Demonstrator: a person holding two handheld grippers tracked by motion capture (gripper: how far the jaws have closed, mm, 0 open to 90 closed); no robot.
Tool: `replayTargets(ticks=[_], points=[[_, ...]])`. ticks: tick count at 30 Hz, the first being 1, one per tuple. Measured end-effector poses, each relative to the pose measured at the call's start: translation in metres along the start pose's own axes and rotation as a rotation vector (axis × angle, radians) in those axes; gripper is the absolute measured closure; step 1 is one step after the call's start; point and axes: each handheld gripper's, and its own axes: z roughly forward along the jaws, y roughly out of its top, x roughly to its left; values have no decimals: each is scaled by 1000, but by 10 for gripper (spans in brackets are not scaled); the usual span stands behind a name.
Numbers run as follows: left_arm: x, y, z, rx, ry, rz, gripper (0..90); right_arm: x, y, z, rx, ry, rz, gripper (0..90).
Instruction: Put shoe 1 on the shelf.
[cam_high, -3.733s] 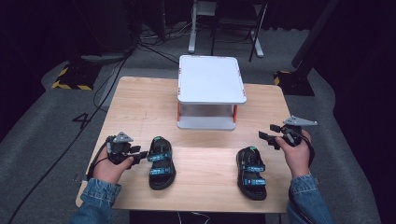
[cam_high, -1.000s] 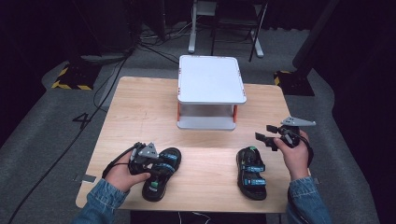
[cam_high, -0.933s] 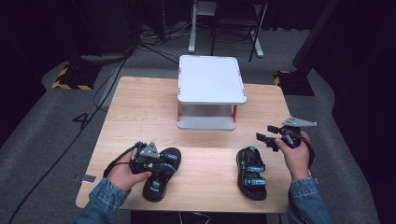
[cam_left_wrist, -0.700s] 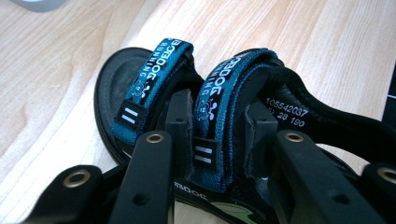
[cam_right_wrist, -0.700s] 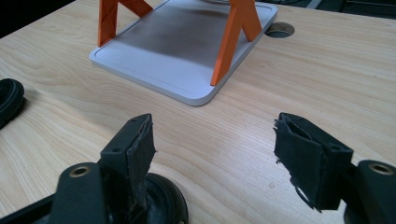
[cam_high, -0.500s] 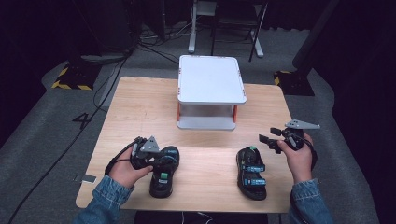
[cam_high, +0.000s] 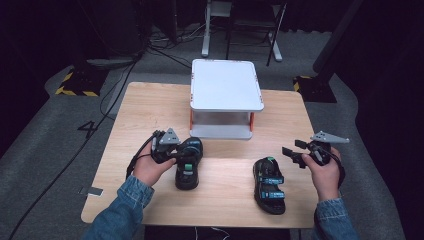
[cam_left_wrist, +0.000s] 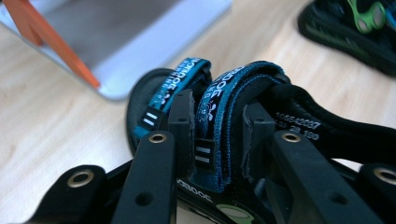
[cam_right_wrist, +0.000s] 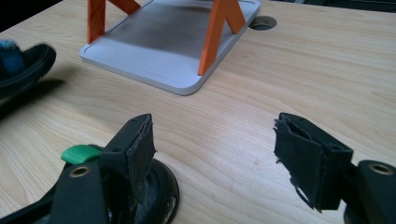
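Note:
A black sandal with blue straps (cam_high: 188, 164) sits left of centre on the wooden table (cam_high: 150, 105), its toe close to the white stand. My left gripper (cam_high: 179, 153) is shut on it. In the left gripper view the gripper (cam_left_wrist: 217, 114) has its jaws clamped across one blue strap (cam_left_wrist: 212, 100). The matching sandal (cam_high: 270, 185) lies flat at the right front, and shows again as the second sandal (cam_left_wrist: 355, 23). My right gripper (cam_high: 292, 155) hovers open just right of it. In the right gripper view the gripper (cam_right_wrist: 215, 140) holds nothing, with that sandal's edge (cam_right_wrist: 159, 191) under its left jaw.
A white two-tier stand (cam_high: 225, 85) with orange legs stands at the table's back centre, its lower shelf (cam_right_wrist: 163, 42) bare. A round hole (cam_right_wrist: 262, 21) is in the tabletop behind it. Grey floor, cables and chair legs surround the table.
My left gripper has closed on the left sandal's strap and carried it forward and right toward the stand, turning it. The right gripper and right sandal have hardly moved.

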Motion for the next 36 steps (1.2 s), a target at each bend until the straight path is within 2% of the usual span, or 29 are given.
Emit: replayTargets(ticks=[3, 5, 11, 14, 17, 20, 21, 23, 24, 26, 28, 29, 31, 33, 35, 36], points=[[4, 10, 10, -21, 41, 23, 711, 0, -4, 0, 4, -6, -2, 291], [8, 18, 17, -44, 68, 62, 712, 1, -7, 2, 16, -8, -1, 291], [21, 36, 40, -73, 51, 89, 711, 1, -18, 1, 43, -21, 4, 291], [25, 42, 52, -67, 57, 97, 712, 0, -22, -2, 48, -27, 13, 291], [31, 44, 62, -64, 89, 89, 711, 0, -28, -5, 60, -36, 21, 291], [35, 41, 73, -50, 132, 111, 708, -1, -34, -9, 67, -48, 28, 291], [36, 40, 78, -53, 111, 116, 705, -2, -36, -11, 69, -51, 35, 290], [36, 36, 86, -45, 123, 156, 697, -3, -38, -15, 63, -60, 37, 291], [36, 35, 88, -58, 122, 154, 688, -4, -39, -17, 61, -63, 42, 291], [35, 35, 90, -60, 119, 154, 623, -5, -39, -20, 53, -69, 47, 291], [32, 35, 89, -46, 122, 155, 489, -4, -37, -21, 47, -67, 41, 291], [30, 34, 87, -44, 132, 159, 479, -3, -37, -21, 49, -66, 39, 291], [28, 34, 81, -53, 137, 123, 363, -2, -35, -19, 47, -59, 35, 291], [27, 34, 72, -51, 149, 95, 329, -1, -33, -16, 48, -52, 32, 291], [25, 34, 59, -86, 133, 71, 271, 0, -30, -13, 49, -46, 20, 289], [25, 34, 59, -86, 133, 71, 276, 0, -28, -11, 45, -44, 21, 288]])
